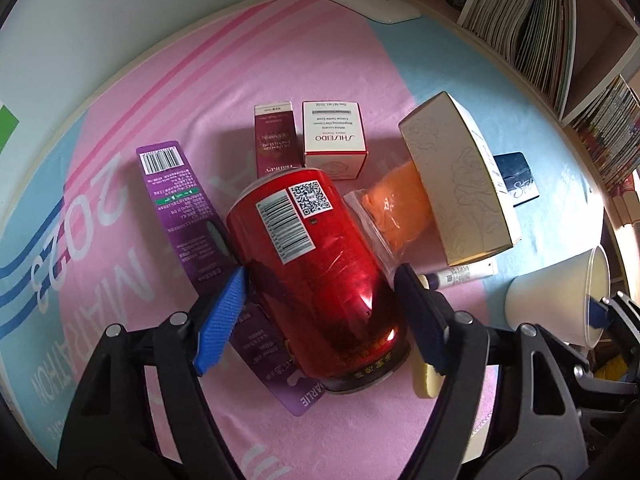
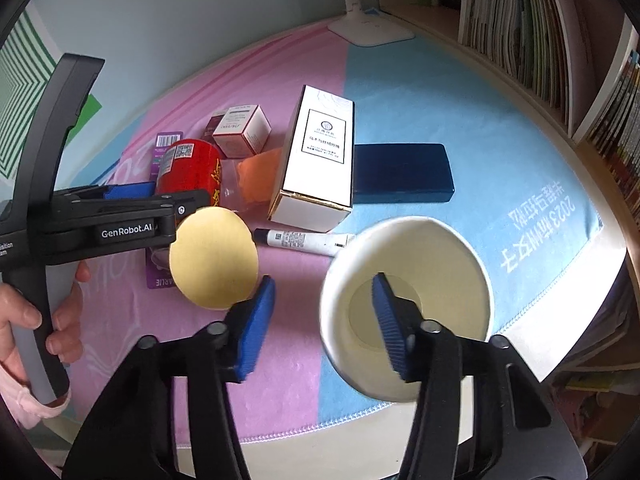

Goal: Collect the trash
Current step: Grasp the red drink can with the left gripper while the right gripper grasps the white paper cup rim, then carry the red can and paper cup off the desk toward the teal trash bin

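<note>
Both apart — left gripper (image 1: pixel 322 274) around red can (image 1: pixel 316 312), right gripper (image 2: pixel 323 279) astride paper cup (image 2: pixel 334 344) wall.

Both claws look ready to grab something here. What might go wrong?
1. The left claw straddles the shiny red can, which lies partly on a purple card; the round can may slip or drag the card.
2. The right claw has one finger inside the paper cup; squeezing the thin wall may crush or tip it.
</note>
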The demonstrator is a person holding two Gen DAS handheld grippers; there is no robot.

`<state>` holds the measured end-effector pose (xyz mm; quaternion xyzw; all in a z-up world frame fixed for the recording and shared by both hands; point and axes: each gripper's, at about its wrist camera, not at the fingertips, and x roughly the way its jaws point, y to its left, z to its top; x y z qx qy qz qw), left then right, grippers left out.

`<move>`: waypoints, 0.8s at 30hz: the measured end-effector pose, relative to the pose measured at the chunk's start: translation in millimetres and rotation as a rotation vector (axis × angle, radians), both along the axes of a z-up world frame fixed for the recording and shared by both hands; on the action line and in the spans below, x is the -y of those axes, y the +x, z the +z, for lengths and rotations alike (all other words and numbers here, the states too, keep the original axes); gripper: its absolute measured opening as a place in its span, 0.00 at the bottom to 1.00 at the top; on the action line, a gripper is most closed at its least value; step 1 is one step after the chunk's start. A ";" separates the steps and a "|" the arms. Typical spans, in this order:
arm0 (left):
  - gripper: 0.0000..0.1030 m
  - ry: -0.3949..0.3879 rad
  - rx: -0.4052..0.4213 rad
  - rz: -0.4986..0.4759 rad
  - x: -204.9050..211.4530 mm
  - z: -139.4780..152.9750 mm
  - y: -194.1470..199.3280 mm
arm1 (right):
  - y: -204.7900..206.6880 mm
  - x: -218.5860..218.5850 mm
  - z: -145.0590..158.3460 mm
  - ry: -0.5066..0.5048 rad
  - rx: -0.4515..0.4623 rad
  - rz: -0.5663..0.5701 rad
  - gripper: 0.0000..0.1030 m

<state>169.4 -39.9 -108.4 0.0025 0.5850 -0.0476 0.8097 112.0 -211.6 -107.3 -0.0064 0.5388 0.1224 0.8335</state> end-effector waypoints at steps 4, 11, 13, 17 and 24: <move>0.67 0.002 0.007 -0.018 0.2 1.3 -4.4 | -1.5 4.7 2.0 0.006 0.010 0.001 0.21; 0.59 0.001 0.005 -0.033 -1.5 6.4 -15.6 | -7.8 13.2 13.6 0.038 0.038 -0.018 0.07; 0.58 0.004 0.012 -0.037 -4.3 9.3 -20.6 | -11.0 15.5 17.3 0.050 0.048 -0.027 0.06; 0.57 0.007 0.042 -0.037 -13.4 21.2 -30.7 | -14.7 17.4 23.0 0.071 0.059 -0.036 0.06; 0.57 0.046 0.132 -0.049 -19.8 52.8 -49.4 | -23.8 16.5 42.0 0.108 0.104 -0.042 0.06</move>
